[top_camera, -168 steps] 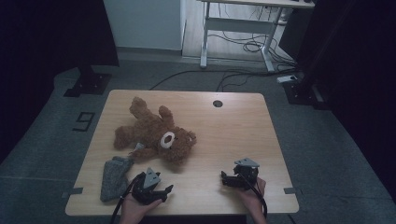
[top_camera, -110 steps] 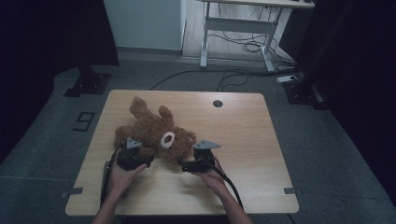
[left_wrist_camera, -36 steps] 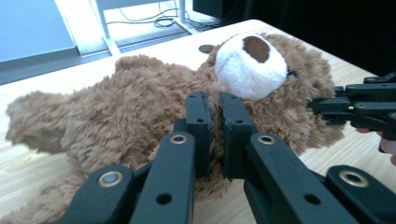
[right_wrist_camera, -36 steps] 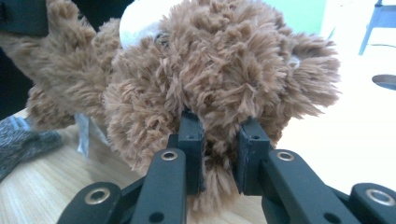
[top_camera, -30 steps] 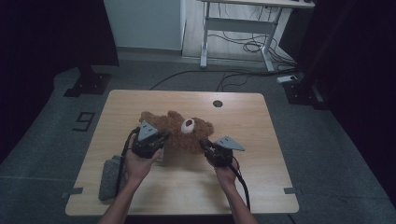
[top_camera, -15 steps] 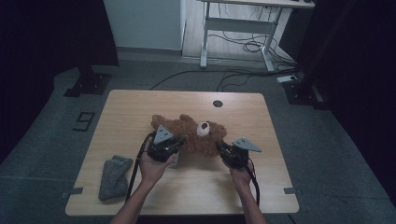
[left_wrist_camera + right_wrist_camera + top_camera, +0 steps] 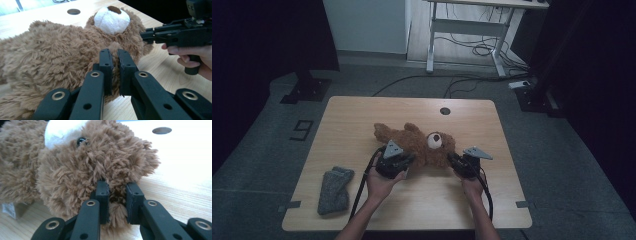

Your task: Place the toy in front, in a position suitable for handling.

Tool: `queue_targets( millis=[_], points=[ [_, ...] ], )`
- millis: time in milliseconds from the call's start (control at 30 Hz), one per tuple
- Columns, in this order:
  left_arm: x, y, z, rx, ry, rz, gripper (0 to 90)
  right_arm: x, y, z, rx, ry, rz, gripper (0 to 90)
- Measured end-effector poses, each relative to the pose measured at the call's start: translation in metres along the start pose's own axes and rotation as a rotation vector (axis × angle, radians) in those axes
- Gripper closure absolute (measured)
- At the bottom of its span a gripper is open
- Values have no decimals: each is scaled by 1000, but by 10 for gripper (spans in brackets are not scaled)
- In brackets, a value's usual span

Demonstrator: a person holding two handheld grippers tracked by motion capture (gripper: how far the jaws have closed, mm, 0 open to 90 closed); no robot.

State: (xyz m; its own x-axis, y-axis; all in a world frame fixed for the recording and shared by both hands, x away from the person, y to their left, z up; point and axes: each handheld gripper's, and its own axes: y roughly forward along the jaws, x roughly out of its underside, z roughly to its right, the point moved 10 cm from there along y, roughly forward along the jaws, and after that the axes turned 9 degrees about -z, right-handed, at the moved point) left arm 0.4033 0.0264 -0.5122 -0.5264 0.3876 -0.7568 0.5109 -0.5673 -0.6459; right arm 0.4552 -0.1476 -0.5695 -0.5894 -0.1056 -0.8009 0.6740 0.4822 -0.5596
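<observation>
Change: teddy bear [image 7: 419,145] now at tabletop [image 7: 362,120] centre, carried from the left.
Left claw [image 7: 113,62]: clamped on fur.
Right claw [image 7: 116,195]: pinching bear's head.

A grey sock [image 7: 334,190] is being left lying flat near the wooden table's [image 7: 362,112] front left corner; a round hole [image 7: 445,110] is being shown at its far edge.

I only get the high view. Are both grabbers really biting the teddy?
Observer: Yes. The left gripper has its jaws shut on a tuft of the teddy bear.
Operator: And the other one?
Observer: The right gripper pinches fur at the edge of the bear's head.
Operator: Anything under teddy?
Observer: A small white tag pokes out on the table.
</observation>
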Motion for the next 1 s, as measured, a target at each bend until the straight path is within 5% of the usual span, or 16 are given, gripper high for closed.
queue_targets(
  millis=[267,400,533,1000],
  points=[
    [7,1,-3,0,-15,-24,763,1,-1,3,-18,14,-4,738],
    [15,-7,-9,-11,-34,-70,455,1,-3,3,-29,10,-7,717],
    [22,-23,-13,-12,-46,-58,329,5,-6,3,-57,9,-3,691],
    [60,-74,-42,-87,-82,-47,276,16,-17,1,-60,0,24,532]
  ],
)
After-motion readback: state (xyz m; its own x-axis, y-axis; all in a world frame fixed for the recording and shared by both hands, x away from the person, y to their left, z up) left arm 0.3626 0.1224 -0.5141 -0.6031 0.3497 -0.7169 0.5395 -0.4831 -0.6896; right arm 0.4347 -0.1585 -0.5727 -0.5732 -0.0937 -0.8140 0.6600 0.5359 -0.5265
